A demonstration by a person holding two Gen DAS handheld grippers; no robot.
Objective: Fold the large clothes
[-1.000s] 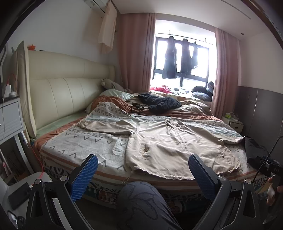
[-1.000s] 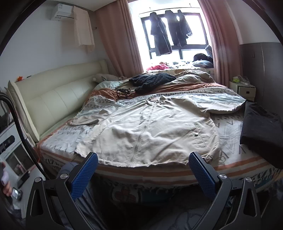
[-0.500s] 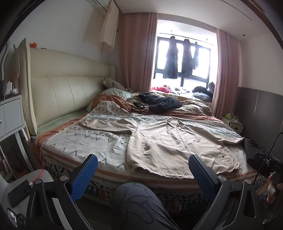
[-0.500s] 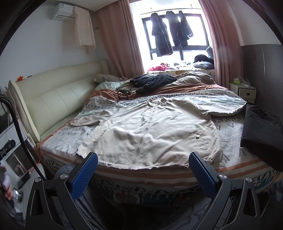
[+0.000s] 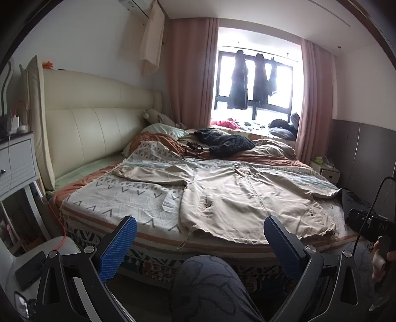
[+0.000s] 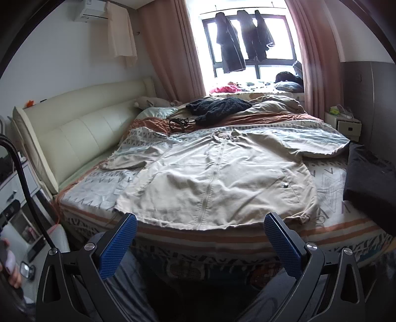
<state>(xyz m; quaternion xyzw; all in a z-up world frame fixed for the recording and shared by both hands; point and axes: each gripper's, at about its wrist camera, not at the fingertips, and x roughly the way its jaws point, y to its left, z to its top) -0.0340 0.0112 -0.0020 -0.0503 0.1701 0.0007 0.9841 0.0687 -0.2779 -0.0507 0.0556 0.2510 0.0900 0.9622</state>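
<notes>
**Beige jacket spread flat on the bed, both grippers apart and short of it**

At the far left stands a white bedside cabinet [image 5: 17, 163] with a red cable [image 5: 58, 218] trailing down beside it, and a dark phone [image 5: 31, 268] lies on a pale surface below. Next to them rises the cream padded headboard [image 5: 99, 128], with a white air conditioner [image 6: 92, 11] high on the wall and a pale cloth [image 5: 151, 39] hanging from it.

The left gripper [image 5: 199, 237] hangs in front of the near edge of the bed [image 5: 222, 250], its blue-padded jaws wide apart and holding nothing. The person's knee [image 5: 210, 280] in grey patterned trousers sits between gripper and mattress.

The beige jacket [image 6: 215, 180] lies front up on the patterned bedspread [image 5: 118, 200], zip closed, hem along the near edge, collar toward the window. Its left sleeve [image 5: 148, 173] stretches out toward the headboard; the right sleeve [image 6: 319, 143] reaches the right side of the bed. A drawstring [image 5: 184, 241] dangles over the near edge.

Beyond the collar lie a tangle of black cables [image 6: 179, 122] and a dark knitted garment [image 6: 217, 106] on rumpled rust-coloured bedding [image 6: 269, 116]. Dark coats [image 6: 243, 42] hang in the window between pink curtains [image 5: 190, 71].

The right gripper [image 6: 199, 237] also faces the hem without touching it, jaws spread and empty. To the right, a folded black garment [image 6: 368, 178] rests on the bed just beside the jacket's right side, and a small white nightstand [image 6: 346, 121] stands by the far wall.
</notes>
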